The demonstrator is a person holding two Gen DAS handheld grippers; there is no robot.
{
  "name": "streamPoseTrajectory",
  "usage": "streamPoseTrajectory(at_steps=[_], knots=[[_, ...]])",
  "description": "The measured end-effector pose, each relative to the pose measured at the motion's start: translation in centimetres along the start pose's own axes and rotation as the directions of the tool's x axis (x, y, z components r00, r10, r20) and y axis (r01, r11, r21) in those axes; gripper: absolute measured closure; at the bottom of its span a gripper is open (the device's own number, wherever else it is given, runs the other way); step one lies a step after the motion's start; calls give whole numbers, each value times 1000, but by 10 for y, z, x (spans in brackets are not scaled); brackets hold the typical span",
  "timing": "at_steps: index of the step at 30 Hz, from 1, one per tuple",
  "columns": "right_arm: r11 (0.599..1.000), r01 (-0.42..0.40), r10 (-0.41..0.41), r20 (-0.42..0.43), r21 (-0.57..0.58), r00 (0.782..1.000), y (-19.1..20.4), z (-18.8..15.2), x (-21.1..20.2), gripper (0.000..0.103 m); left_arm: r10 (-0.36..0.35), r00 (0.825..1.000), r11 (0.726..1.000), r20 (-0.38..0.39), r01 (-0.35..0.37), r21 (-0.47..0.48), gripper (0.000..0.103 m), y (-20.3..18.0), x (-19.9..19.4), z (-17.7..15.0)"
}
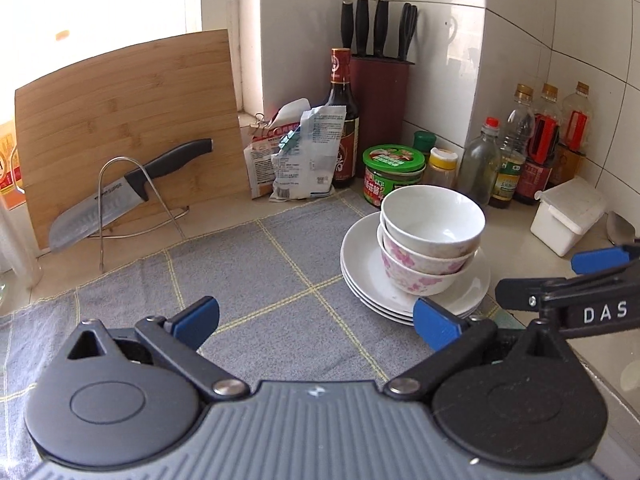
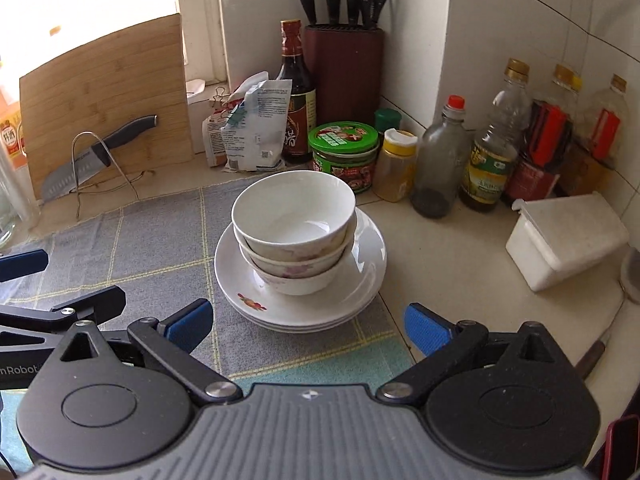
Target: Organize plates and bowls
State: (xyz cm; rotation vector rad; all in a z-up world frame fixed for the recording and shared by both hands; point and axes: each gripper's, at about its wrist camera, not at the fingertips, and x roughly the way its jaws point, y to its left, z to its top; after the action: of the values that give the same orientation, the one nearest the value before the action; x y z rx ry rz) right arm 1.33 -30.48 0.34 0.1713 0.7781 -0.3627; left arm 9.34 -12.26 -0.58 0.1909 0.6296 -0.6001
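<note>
A stack of white plates (image 2: 360, 276) sits on a grey checked cloth (image 2: 160, 240), partly over the cloth's right edge. Nested bowls stand on the plates, a plain white bowl (image 2: 294, 208) on top and a pink-flowered bowl (image 2: 296, 276) at the bottom. My right gripper (image 2: 310, 322) is open just in front of the stack, with nothing between its blue pads. In the left wrist view the plates (image 1: 360, 264) and bowls (image 1: 432, 224) lie ahead to the right. My left gripper (image 1: 318, 320) stands wide open over the cloth, holding nothing. The right gripper (image 1: 580, 276) shows at that view's right edge.
A bamboo cutting board (image 1: 128, 120) and a knife on a wire rack (image 1: 120, 196) stand at the back left. Bags (image 2: 252, 128), a dark sauce bottle (image 2: 296, 92), a knife block (image 2: 344, 72), a green-lidded jar (image 2: 344, 152) and several bottles line the tiled corner. A white box (image 2: 568, 236) sits right.
</note>
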Motion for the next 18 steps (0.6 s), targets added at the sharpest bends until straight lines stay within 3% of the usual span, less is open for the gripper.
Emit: streamPoseTrajectory(at_steps=[18], knots=[[999, 40, -40, 0, 3, 999, 5, -6, -12, 0, 46, 999, 999, -12, -46, -14, 1, -5, -15, 2]])
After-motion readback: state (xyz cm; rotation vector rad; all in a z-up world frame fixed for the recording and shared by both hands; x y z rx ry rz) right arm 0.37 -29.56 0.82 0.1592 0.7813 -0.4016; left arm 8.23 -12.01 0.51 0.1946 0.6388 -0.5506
